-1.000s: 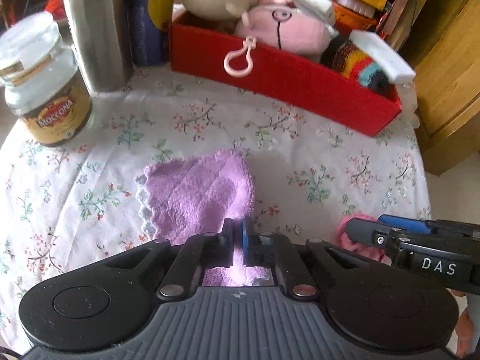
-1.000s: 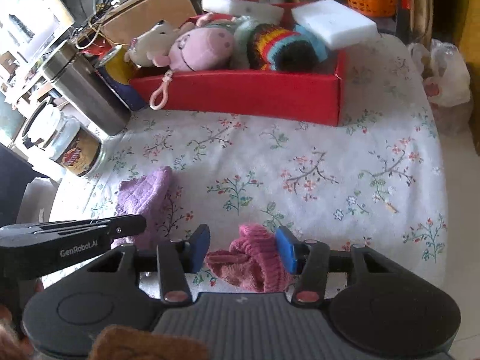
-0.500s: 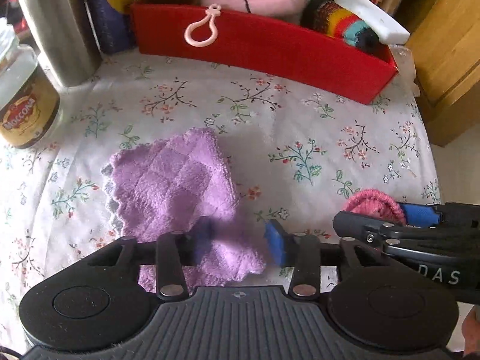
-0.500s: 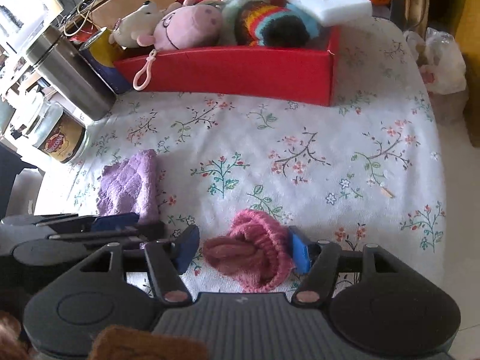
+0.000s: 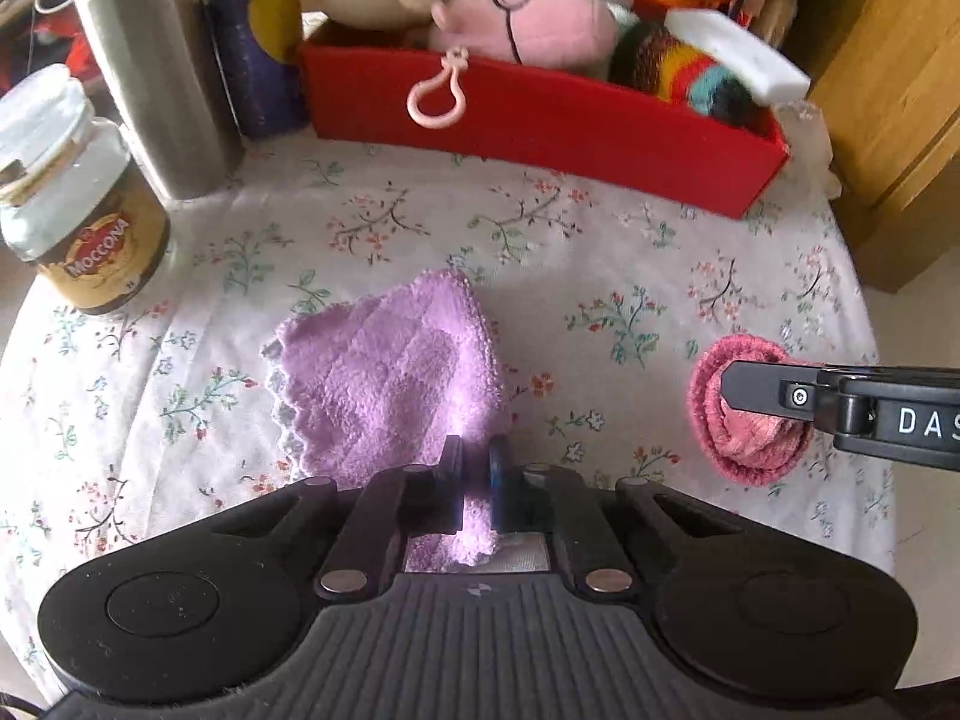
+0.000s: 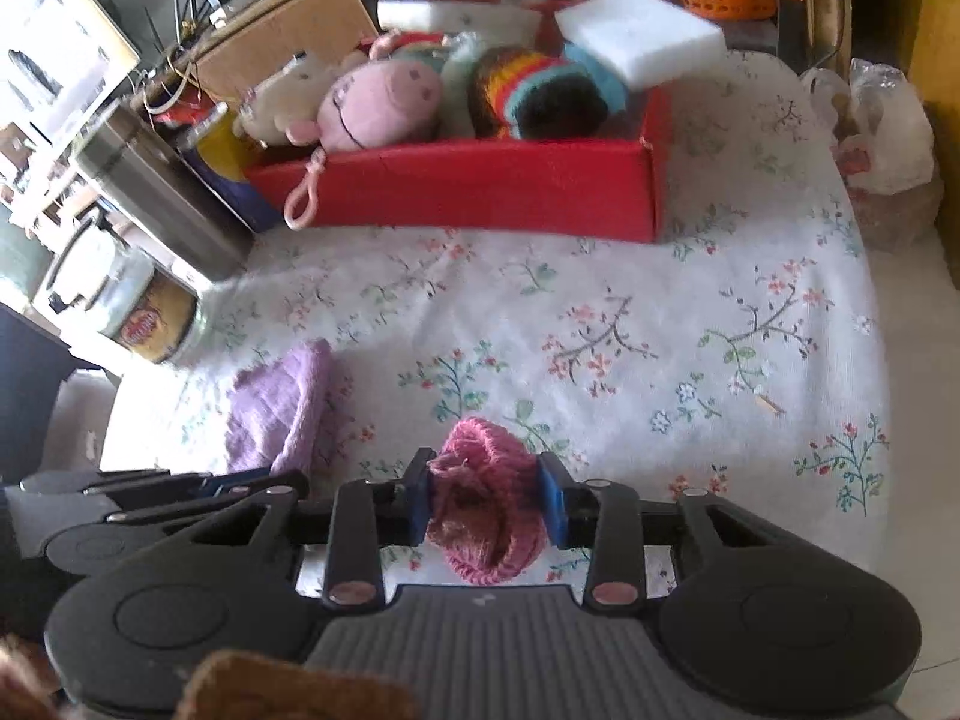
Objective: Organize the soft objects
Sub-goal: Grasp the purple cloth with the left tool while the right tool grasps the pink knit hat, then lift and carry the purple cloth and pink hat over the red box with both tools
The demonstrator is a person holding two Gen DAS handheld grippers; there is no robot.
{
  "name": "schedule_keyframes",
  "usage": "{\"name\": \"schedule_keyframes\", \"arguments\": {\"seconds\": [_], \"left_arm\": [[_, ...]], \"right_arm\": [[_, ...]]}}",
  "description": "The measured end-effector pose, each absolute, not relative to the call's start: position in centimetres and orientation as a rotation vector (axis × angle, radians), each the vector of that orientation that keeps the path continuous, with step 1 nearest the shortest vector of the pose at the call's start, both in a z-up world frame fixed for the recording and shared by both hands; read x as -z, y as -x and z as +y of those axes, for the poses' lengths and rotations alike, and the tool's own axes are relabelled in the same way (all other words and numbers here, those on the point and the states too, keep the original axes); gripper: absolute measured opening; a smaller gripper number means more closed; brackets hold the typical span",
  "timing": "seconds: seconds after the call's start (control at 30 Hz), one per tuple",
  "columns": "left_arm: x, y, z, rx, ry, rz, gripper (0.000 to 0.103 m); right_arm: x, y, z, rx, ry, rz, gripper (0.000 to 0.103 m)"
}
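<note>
A purple cloth (image 5: 390,378) lies folded on the flowered tablecloth (image 5: 600,252). My left gripper (image 5: 474,456) is closing tight on its near corner, and the pads pinch the fabric. To the right lies a pink knitted hat (image 6: 486,516), bunched on the table. The jaws of my right gripper (image 6: 486,480) are closing on it, both blue pads pressing into its sides. The same hat (image 5: 750,450) shows in the left wrist view, under a right finger (image 5: 762,387). At the back stands a red box (image 5: 540,132) holding a pink pig plush (image 5: 528,30), a striped knit (image 5: 690,72) and white sponges (image 5: 738,54).
A Moccona jar (image 5: 78,228), a steel flask (image 5: 150,60) and a blue-and-yellow can (image 5: 258,48) stand at the back left. A wooden cabinet (image 5: 888,90) and plastic bags (image 6: 882,138) sit beyond the table's right edge.
My left jaws opened over the purple cloth and have shut again on its near corner. My right jaws, wide around the pink hat before, have narrowed until the pads squeeze it.
</note>
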State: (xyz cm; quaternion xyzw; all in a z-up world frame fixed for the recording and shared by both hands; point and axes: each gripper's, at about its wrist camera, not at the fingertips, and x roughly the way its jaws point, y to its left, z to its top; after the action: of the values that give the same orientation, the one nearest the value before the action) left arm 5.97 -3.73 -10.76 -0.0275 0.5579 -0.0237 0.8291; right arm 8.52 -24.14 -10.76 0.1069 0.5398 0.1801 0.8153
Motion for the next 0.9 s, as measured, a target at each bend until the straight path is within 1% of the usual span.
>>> {"name": "schedule_keyframes", "arguments": {"seconds": [0.63, 0.9], "left_arm": [[3.2, -7.7, -1.5, 0.164, 0.377, 0.970, 0.003], [-0.5, -9.4, -1.6, 0.214, 0.418, 0.861, 0.003]], "right_arm": [[5.8, -9.9, -26.3, -0.388, -0.420, 0.986, 0.007], [4.0, -11.4, -27.4, -0.366, -0.491, 0.914, 0.007]]}}
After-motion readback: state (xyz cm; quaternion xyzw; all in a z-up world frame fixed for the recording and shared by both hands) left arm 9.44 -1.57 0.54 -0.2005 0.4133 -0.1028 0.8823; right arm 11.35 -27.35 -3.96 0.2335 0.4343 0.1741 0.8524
